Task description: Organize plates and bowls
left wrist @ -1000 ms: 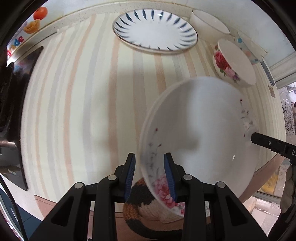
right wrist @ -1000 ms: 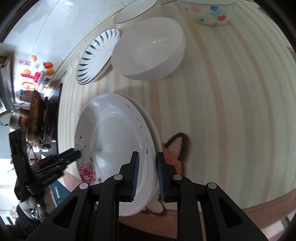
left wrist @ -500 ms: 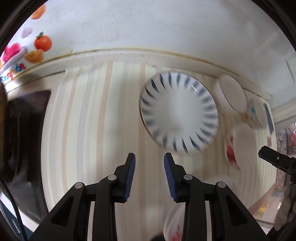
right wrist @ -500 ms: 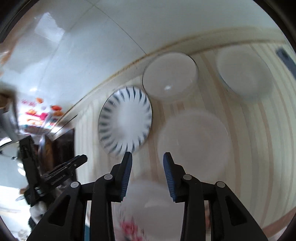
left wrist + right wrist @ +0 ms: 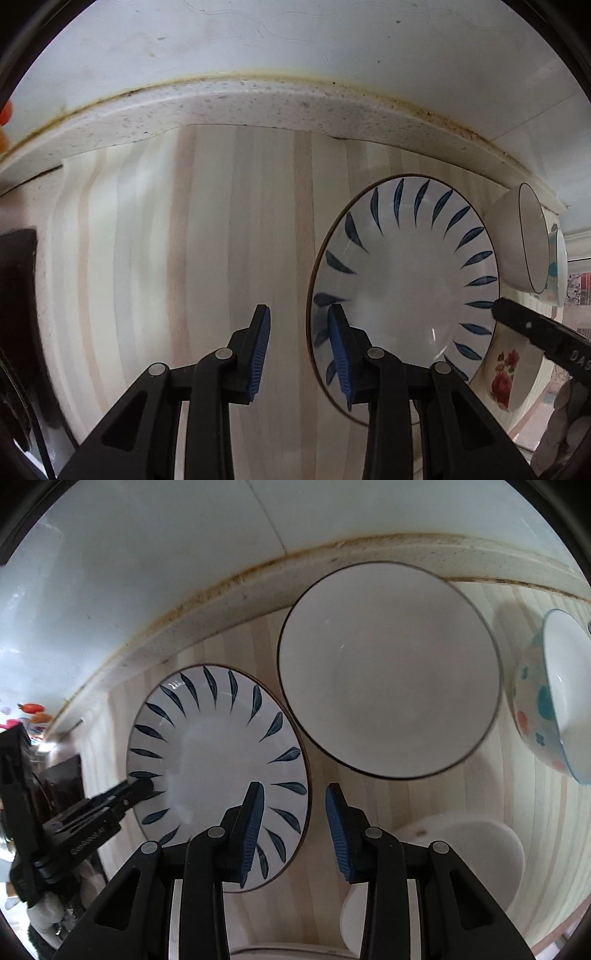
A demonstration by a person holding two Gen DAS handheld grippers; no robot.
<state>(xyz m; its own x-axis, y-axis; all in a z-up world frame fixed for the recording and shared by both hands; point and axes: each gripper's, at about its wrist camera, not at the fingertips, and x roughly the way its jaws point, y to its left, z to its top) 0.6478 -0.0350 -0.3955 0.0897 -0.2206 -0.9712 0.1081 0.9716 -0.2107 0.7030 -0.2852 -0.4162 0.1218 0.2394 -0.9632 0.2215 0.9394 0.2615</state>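
Round white ceramic plate with blue leaf-stroke rim [image 5: 406,291]: flat on striped mat, between both empty, parted claws, left gripper [image 5: 300,354] and right gripper [image 5: 294,834], each apparently straddling its near rim.

Plate [image 5: 218,771]: white, dark blue leaf strokes radiating round the rim, thin brown edge. Big bowl [image 5: 388,672]: plain white, thin dark rim line. Spotted bowl [image 5: 535,709]: cream outside with teal and coral spots and flowers, white inside, pale blue rim. Rose bowl [image 5: 506,373]: white with red roses. Mat [image 5: 184,240]: cream with pale beige, peach and grey stripes. Counter [image 5: 229,107]: white, dark speckles. Both grippers black, finger pads [image 5: 255,827] blue and ribbed.
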